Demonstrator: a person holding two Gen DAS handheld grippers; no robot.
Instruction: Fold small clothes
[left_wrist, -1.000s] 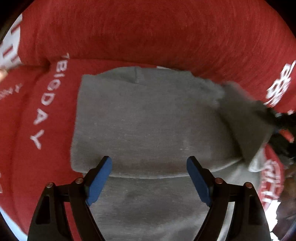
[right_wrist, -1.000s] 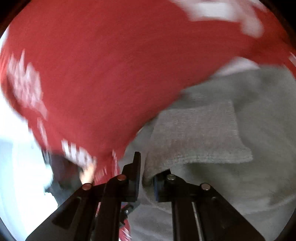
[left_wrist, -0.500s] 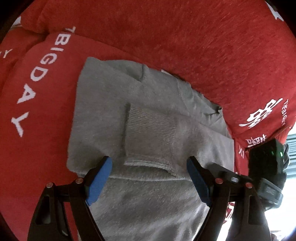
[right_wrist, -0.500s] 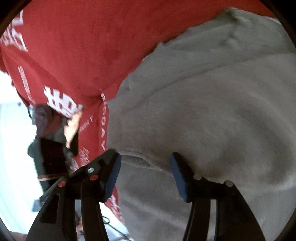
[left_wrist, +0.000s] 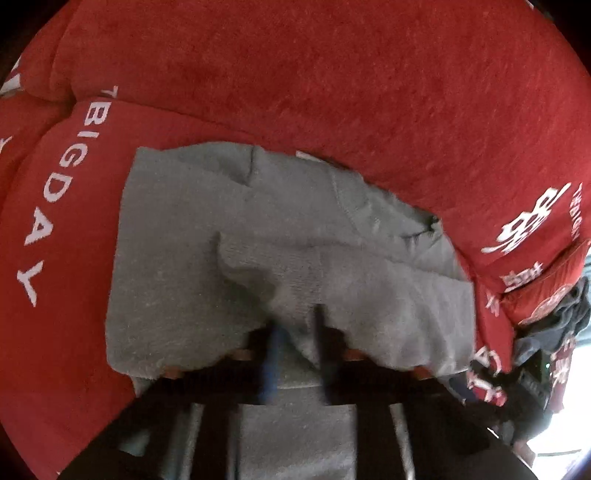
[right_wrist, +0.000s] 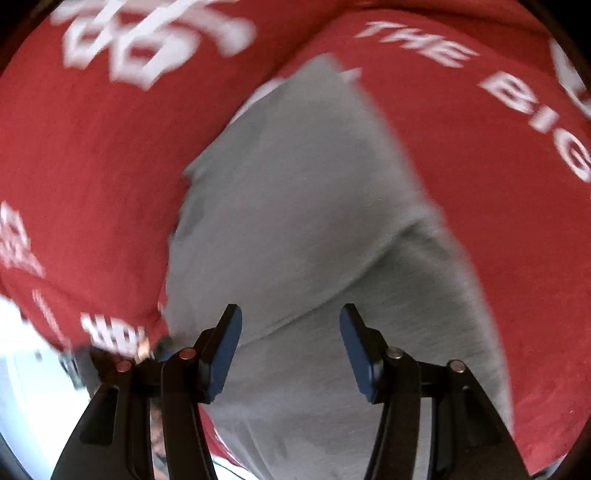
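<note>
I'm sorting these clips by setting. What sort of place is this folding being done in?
Probably a home bed or sofa. The gray sweater lies on soft red fabric printed with white lettering, and a dark garment is heaped at its edge.

Sweater (left_wrist: 177, 266): plain heather grey all over; the ribbed cuff (left_wrist: 280, 269) lying across its middle was the same grey.
Cushions (left_wrist: 332, 92): deep red, with white block lettering down the left one and white characters on the right.
Left claw (left_wrist: 297, 343): black frame with blue pads, blurred.
Right claw (right_wrist: 291, 345): black frame, dark blue pads (right_wrist: 355, 343), small reddish-silver rivets.
Heap at far right (left_wrist: 569, 314): dark navy-grey cloth.
</note>
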